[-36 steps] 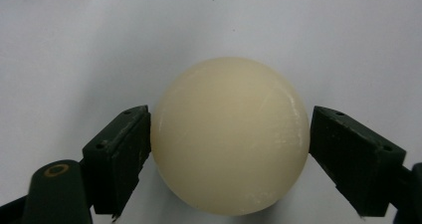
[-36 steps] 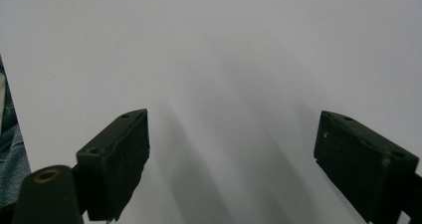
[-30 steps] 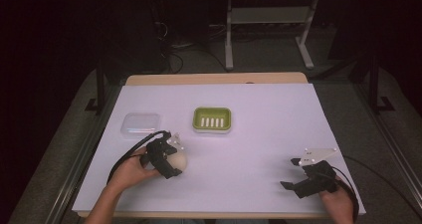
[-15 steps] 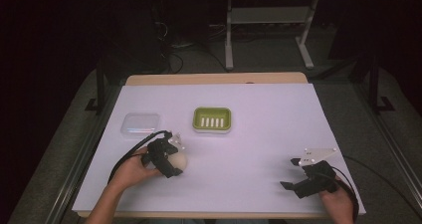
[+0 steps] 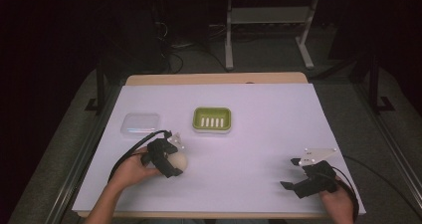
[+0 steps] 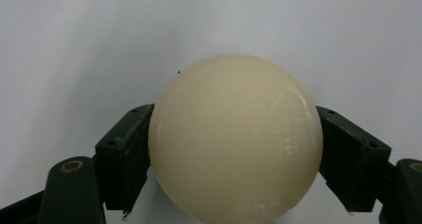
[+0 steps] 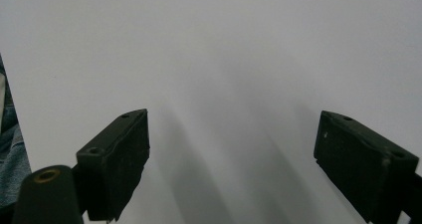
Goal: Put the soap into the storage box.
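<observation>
A dim room with dark metal stands behind, and up front a table point(image 5: 249, 114) covered in a pale lilac sheet. Next to nothing has moved over the last second: the left gripper point(image 5: 171, 159) sits in the same near-left spot, and the cream-coloured smooth round ball point(image 5: 178, 161) is in the same place between its jaws. To my eye that means the grasp is made and the lift or carry hasn't started yet. The left gripper view settles what the high view leaves unclear, with both black jaws pressed against the ball's point(image 6: 234, 139) sides and the ball low over the sheet; whether it rests on it, I cannot tell. The right gripper point(image 5: 294, 173) waits at the near right, well apart, jaws spread wide with nothing between them; its own view point(image 7: 229, 169) looks down on bare sheet between them. Farther back, the high view alone gives the likely destinations: a green rectangular slotted soap dish point(image 5: 212, 119) mid-table and a clear plastic lidded box point(image 5: 140, 124) to its left, both well apart from the ball.
</observation>
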